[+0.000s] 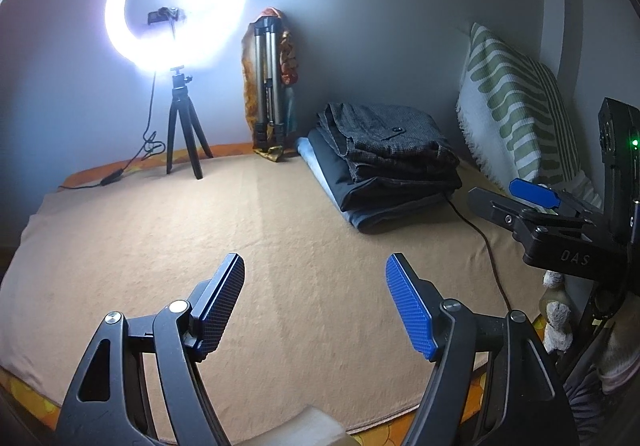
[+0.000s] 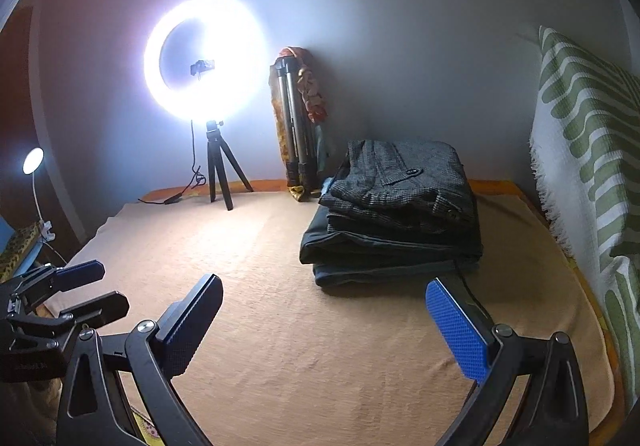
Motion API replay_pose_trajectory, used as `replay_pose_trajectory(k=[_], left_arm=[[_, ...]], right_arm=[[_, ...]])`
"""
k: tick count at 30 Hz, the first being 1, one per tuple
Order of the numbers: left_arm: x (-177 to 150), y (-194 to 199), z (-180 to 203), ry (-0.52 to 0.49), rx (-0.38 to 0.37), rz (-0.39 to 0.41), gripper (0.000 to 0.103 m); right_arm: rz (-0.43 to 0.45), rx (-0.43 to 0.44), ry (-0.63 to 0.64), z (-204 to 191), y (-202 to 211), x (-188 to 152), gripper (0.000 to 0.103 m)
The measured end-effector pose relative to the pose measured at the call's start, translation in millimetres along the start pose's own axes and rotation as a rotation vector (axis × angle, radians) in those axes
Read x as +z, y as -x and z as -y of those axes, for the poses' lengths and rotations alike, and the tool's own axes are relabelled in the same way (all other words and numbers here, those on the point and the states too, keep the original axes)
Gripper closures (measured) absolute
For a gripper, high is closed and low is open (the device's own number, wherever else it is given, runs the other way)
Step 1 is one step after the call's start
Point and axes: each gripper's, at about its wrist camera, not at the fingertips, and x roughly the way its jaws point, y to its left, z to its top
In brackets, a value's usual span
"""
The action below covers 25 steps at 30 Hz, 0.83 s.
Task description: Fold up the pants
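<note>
A stack of folded pants point(image 1: 384, 158) lies at the far right of the bed, grey checked pair on top, dark and blue ones beneath; it also shows in the right wrist view point(image 2: 396, 206). My left gripper point(image 1: 316, 302) is open and empty, held above the tan blanket point(image 1: 200, 230) well short of the stack. My right gripper point(image 2: 324, 326) is open and empty, in front of the stack. The right gripper also shows at the right edge of the left wrist view point(image 1: 504, 194), and the left gripper shows at the left of the right wrist view point(image 2: 100, 286).
A lit ring light on a small tripod point(image 1: 176, 6) stands at the back left, its cable trailing on the bed. A folded tripod point(image 1: 268, 86) leans in the corner. A green-striped pillow point(image 1: 516, 102) stands along the right wall. A black cable point(image 1: 484, 238) runs from under the stack.
</note>
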Motion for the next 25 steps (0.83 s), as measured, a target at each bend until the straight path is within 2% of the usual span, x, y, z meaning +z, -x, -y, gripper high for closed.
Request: replay_pose_trajectory(k=[11, 20, 25], left_arm=[[-2.0, 7.8, -6.7, 0.028, -0.002, 0.014, 0.03], [-2.1, 9.0, -5.0, 0.013, 0.002, 0.022, 0.03], [-3.3, 5.6, -8.7, 0.007, -0.001, 0.001, 0.03]], right_arm=[[-0.008, 0.011, -0.008, -2.0, -0.9, -1.9, 0.0], [-0.016, 0.019, -0.006, -5.8, -4.6, -1.5, 0.0], [-0.02, 0.022, -0.007, -6.7, -6.4, -2.1, 0.0]])
